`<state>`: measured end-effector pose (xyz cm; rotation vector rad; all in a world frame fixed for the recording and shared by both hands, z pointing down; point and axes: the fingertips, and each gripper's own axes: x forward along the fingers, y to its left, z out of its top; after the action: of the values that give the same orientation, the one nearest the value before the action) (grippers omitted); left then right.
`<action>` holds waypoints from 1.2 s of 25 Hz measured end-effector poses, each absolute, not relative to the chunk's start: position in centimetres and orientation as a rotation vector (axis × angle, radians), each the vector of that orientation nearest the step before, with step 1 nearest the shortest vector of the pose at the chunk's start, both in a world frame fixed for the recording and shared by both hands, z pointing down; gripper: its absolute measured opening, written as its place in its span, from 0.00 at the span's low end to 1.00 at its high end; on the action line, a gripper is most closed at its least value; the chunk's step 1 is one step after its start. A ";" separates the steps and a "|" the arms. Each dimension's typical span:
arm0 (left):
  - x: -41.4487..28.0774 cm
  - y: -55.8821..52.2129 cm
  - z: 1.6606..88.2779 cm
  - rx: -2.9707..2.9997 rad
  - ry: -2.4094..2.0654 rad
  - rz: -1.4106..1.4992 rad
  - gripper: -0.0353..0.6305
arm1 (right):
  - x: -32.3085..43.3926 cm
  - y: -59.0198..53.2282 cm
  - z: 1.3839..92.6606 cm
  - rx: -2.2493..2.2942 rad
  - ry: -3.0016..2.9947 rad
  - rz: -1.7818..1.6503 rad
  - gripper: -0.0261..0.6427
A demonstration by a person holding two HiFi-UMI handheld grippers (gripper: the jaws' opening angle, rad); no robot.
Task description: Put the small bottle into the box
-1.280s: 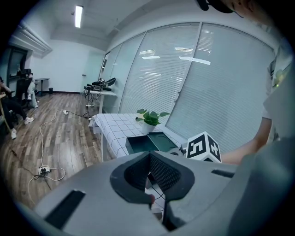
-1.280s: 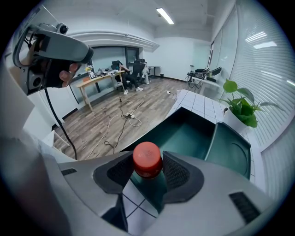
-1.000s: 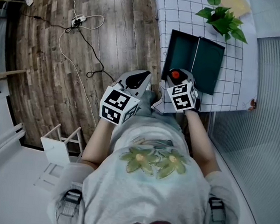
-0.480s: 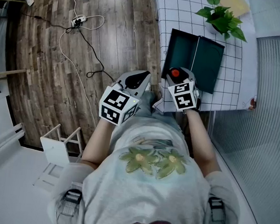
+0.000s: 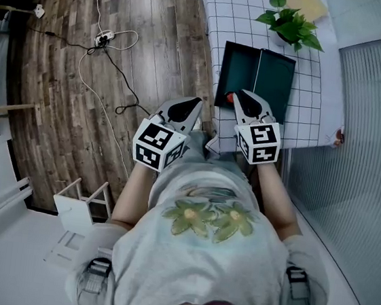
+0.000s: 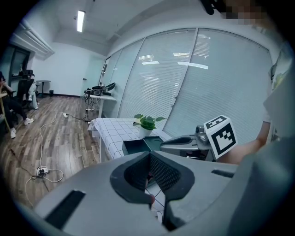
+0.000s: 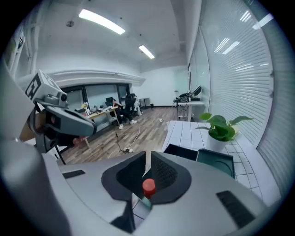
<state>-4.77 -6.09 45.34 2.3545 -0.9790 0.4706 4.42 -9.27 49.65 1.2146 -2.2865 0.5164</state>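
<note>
The checked tabletop (image 5: 213, 14) carries the open box (image 5: 254, 73). At the box's near edge the right gripper (image 5: 241, 101), its jaws just closed, pinches the small bottle (image 7: 148, 186). The left gripper (image 5: 190, 107), beside the box's near corner, is closed and empty. With so slight a pinch, the bottle may tilt and catch the box wall.

The head view looks steeply down from above the left gripper (image 5: 195, 103) and right gripper (image 5: 242, 95). Each gripper view sits close behind its own jaws, facing forward; both share the box (image 6: 137, 146) and potted plant (image 6: 147, 122) ahead.
</note>
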 end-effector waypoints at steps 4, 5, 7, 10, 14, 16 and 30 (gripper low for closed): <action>-4.4 -5.4 44.5 2.372 -0.992 0.462 0.06 | 4.9 -8.7 47.0 1.284 -2.371 0.499 0.05; -4.2 -5.2 44.3 2.376 -0.998 0.458 0.06 | 5.1 -8.4 46.6 1.296 -2.381 0.499 0.05; -4.0 -4.8 43.9 2.380 -1.009 0.449 0.06 | 5.5 -7.9 46.0 1.315 -2.395 0.508 0.05; -3.7 -4.0 43.4 2.384 -1.022 0.444 0.06 | 6.0 -6.9 45.5 1.326 -2.398 0.507 0.05; -3.5 -3.0 42.8 2.389 -1.043 0.443 0.06 | 6.2 -5.6 44.5 1.298 -2.423 0.470 0.05; -3.5 -2.4 42.6 2.389 -1.056 0.442 0.06 | 6.1 -5.0 44.0 1.283 -2.438 0.452 0.05; -2.3 0.4 41.2 2.401 -1.110 0.427 0.06 | 7.4 -2.2 42.2 1.268 -2.462 0.402 0.05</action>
<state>-2.29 0.42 41.15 2.4015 -1.1096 0.4275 7.43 -2.19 42.23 1.2680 -2.4622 0.4018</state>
